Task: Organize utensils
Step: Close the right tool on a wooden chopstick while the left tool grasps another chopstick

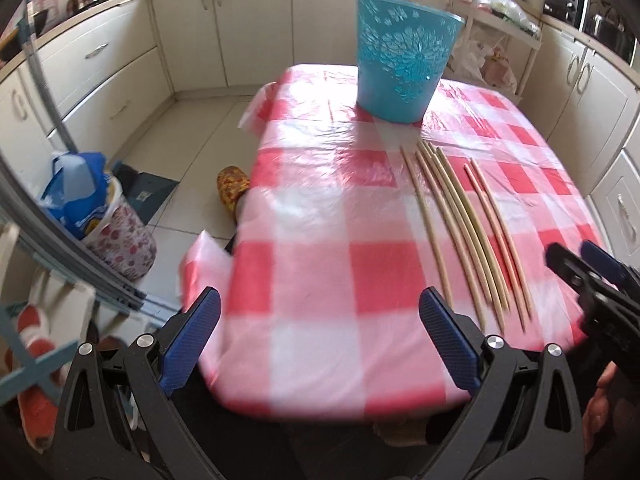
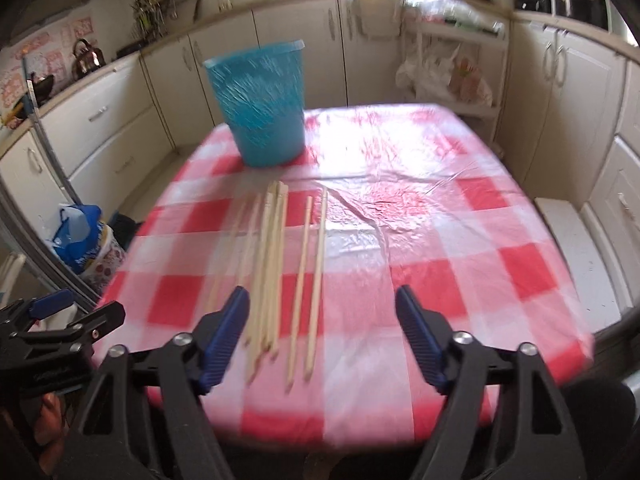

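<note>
Several long wooden chopsticks (image 1: 460,224) lie side by side on a red and white checked tablecloth (image 1: 320,240); they also show in the right wrist view (image 2: 276,264). A blue plastic bin (image 1: 402,56) stands upright at the table's far side, beyond the chopsticks, and shows in the right wrist view (image 2: 262,104). My left gripper (image 1: 320,340) is open and empty over the table's near edge, left of the chopsticks. My right gripper (image 2: 320,340) is open and empty, above the near ends of the chopsticks. The right gripper also shows at the right edge of the left wrist view (image 1: 580,268).
Cream kitchen cabinets (image 1: 120,64) surround the table. A blue bag and a floral bucket (image 1: 96,216) stand on the floor at the left. A white shelf with plastic bags (image 2: 448,68) stands behind the table. A white step (image 2: 576,248) is at the right.
</note>
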{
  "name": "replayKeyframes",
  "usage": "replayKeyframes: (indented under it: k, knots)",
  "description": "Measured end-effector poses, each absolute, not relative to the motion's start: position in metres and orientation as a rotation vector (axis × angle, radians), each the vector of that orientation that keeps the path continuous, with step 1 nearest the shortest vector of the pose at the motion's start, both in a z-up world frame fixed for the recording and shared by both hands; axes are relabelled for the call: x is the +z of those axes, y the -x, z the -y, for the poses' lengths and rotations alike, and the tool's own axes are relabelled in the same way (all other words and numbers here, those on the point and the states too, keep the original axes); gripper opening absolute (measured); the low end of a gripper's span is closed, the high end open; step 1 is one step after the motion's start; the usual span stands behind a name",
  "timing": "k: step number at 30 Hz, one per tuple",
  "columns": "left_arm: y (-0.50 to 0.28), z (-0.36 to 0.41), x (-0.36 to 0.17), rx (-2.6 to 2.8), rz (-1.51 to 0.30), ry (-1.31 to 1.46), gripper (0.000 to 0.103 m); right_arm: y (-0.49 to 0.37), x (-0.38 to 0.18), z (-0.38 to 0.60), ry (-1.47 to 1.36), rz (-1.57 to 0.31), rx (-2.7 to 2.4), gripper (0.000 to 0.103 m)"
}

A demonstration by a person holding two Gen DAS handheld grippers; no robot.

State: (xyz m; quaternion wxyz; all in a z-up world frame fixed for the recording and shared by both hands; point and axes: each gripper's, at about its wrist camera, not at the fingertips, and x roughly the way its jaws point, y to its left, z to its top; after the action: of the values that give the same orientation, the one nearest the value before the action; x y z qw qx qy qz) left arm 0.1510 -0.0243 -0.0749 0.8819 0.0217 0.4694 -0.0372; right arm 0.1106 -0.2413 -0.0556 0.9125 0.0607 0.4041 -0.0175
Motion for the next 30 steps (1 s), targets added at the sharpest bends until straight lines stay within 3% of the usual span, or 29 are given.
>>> replayKeyframes:
  k: [6,12,15,17,26,29,30]
  knots:
    - [-0.210,0.050,-0.096,-0.053,-1.003,-0.055,0.095,-0.171,-0.078,0.252,-0.120,-0.905,-0.003,0.049]
    - [-0.250,0.069,-0.112,-0.042,-1.021,-0.088,0.092,-0.198,-0.084,0.257,-0.075,-0.910,-0.009,0.047]
    - [-0.262,0.077,-0.117,-0.051,-1.031,-0.094,0.088,-0.203,-0.083,0.262,-0.064,-0.918,-0.009,0.032]
    - [-0.266,0.084,-0.115,-0.056,-1.021,-0.100,0.088,-0.204,-0.082,0.268,-0.081,-0.921,0.004,0.026]
    - [-0.277,0.105,-0.117,-0.060,-0.994,-0.145,0.087,-0.210,-0.082,0.266,-0.065,-0.909,0.039,0.026]
    - [-0.279,0.109,-0.115,-0.090,-0.961,-0.173,0.076,-0.215,-0.083,0.261,-0.030,-0.912,0.057,0.026]
    - [-0.279,0.112,-0.115,-0.118,-0.949,-0.179,0.066,-0.216,-0.083,0.259,-0.021,-0.914,0.065,0.023]
